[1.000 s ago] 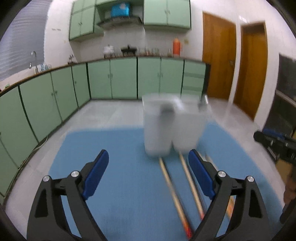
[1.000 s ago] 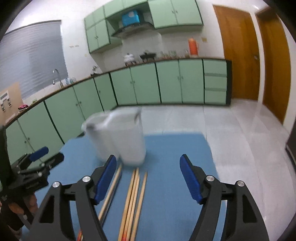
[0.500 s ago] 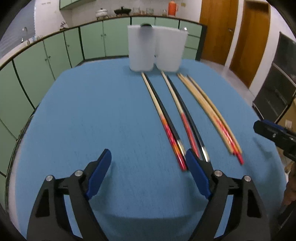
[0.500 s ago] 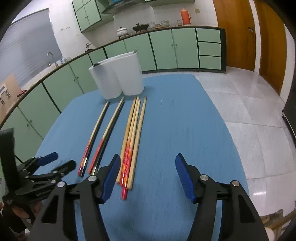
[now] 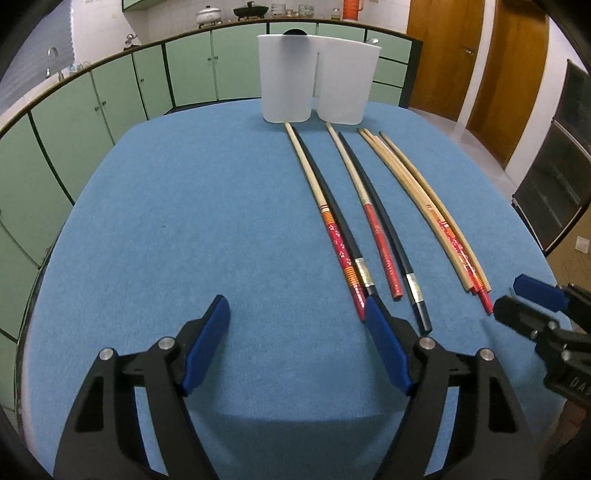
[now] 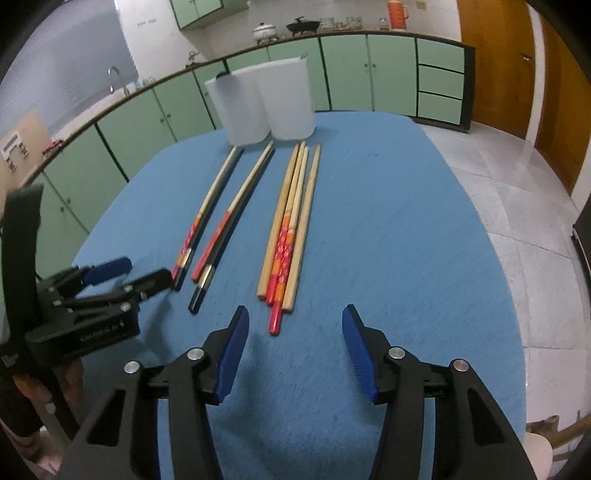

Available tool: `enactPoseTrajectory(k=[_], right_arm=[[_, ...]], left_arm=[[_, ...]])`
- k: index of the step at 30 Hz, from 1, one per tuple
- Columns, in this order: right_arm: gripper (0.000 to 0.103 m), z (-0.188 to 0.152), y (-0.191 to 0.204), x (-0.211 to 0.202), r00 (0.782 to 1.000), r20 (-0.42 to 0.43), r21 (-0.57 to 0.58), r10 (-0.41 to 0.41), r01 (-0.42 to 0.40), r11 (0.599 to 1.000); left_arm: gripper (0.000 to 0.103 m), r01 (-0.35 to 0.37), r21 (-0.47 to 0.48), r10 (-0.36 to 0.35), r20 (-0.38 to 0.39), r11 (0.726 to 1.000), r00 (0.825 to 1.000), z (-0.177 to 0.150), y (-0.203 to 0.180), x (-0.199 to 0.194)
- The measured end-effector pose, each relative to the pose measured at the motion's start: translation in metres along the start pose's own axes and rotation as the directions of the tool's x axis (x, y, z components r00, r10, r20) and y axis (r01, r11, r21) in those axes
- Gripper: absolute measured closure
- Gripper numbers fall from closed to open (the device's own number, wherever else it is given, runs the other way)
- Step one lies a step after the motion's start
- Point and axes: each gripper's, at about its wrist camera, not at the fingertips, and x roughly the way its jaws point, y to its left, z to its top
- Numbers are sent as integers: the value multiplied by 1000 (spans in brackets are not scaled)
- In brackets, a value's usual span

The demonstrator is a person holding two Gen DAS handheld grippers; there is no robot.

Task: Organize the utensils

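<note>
Several chopsticks lie lengthwise on the blue tablecloth. They form one bamboo-and-black pair, a second pair and a bamboo bundle with red ends. Two white tubs stand at the far edge. My left gripper hangs low over the cloth, jaws closing with nothing between them; its right finger is beside the first pair's near end. My right gripper, jaws also closing, sits just short of the bundle. One red tip lies ahead in its gap, untouched.
Green cabinets ring the room, with wooden doors at the right and tiled floor beyond the table's right edge. Each gripper shows in the other's view: the right gripper and the left gripper. A dark utensil pokes from the left tub.
Both grippers tipped downward and sank toward the table. The tubs slid from close up to the far edge, the chopsticks' near ends came into view, and both jaws narrowed.
</note>
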Motion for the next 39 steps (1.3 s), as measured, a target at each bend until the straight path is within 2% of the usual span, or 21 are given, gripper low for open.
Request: enactPoseTrajectory(k=[2, 5, 10, 12, 16, 23, 29, 32, 34, 39], right_arm=[[54, -2, 0, 3, 1000, -11, -13, -16, 16, 1000], [57, -2, -2, 3, 999, -7, -17, -45, 45, 999], [57, -2, -10, -3, 997, 2, -2, -71, 71, 997], [57, -1, -15, -3, 992, 3, 2, -123, 123, 992], [58, 2, -25, -9, 997, 20, 41, -78, 77, 996], [63, 0, -4, 1, 996, -3, -64, -89, 89, 994], [64, 5, 5, 8, 997, 6, -87, -80, 80, 993], [67, 7, 10, 12, 997, 12, -93, -79, 79, 992], [77, 7, 11, 13, 995, 19, -109, -102, 103, 989], [91, 9, -1, 12, 992, 19, -73, -128, 129, 989]], left_arm=[[32, -33, 4, 33, -15, 999, 999, -1, 3, 2], [31, -39, -4, 39, -11, 999, 999, -2, 7, 0], [32, -8, -7, 8, 6, 1000, 1000, -3, 6, -8], [32, 0, 3, 0, 7, 1000, 1000, -3, 3, -8], [32, 6, 8, -6, 2, 1000, 1000, -4, -1, -6], [32, -3, 10, 3, -4, 1000, 1000, -5, 0, -5], [32, -9, 1, 9, -5, 1000, 1000, -5, 1, -3], [32, -9, -2, 9, -4, 1000, 1000, -5, 3, -3], [32, -8, -1, 8, -4, 1000, 1000, -6, 3, -4], [32, -3, 4, 3, -5, 1000, 1000, -6, 3, -4]])
